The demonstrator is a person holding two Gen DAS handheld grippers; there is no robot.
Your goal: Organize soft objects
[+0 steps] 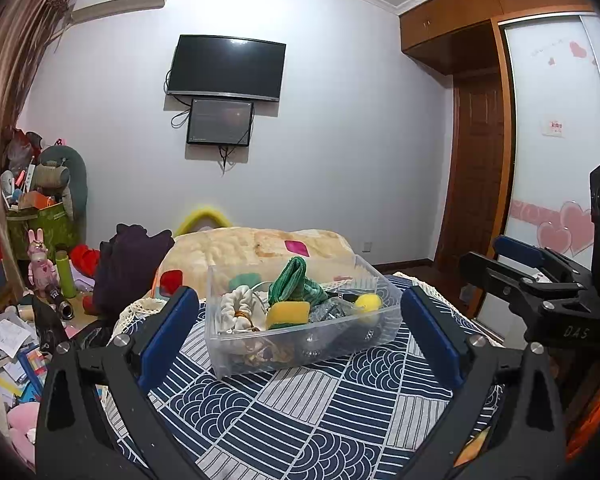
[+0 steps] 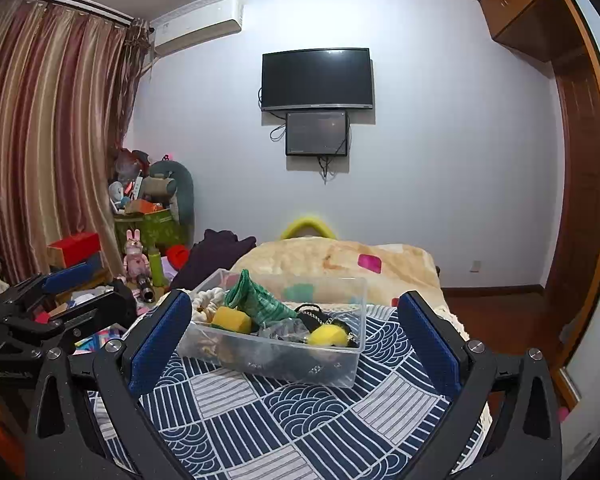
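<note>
A clear plastic bin (image 1: pixel 300 354) stands on a blue and white patterned cloth (image 1: pixel 300 412). It holds a green knitted piece (image 1: pixel 294 282), a yellow sponge (image 1: pixel 288 314), a white scrunchie (image 1: pixel 240 304) and a yellow ball (image 1: pixel 369 303). My left gripper (image 1: pixel 298 334) is open and empty, held short of the bin. The right wrist view shows the same bin (image 2: pixel 284 364), the green piece (image 2: pixel 256 300), the sponge (image 2: pixel 232 319) and the ball (image 2: pixel 327 336). My right gripper (image 2: pixel 294 336) is open and empty, also short of the bin. Each gripper shows at the edge of the other's view.
A cream blanket (image 1: pixel 256 252) lies bunched behind the bin, with a dark purple garment (image 1: pixel 128 268) to its left. Clutter of toys, boxes and papers (image 1: pixel 16 340) fills the left side. A wardrobe (image 1: pixel 556 128) stands on the right.
</note>
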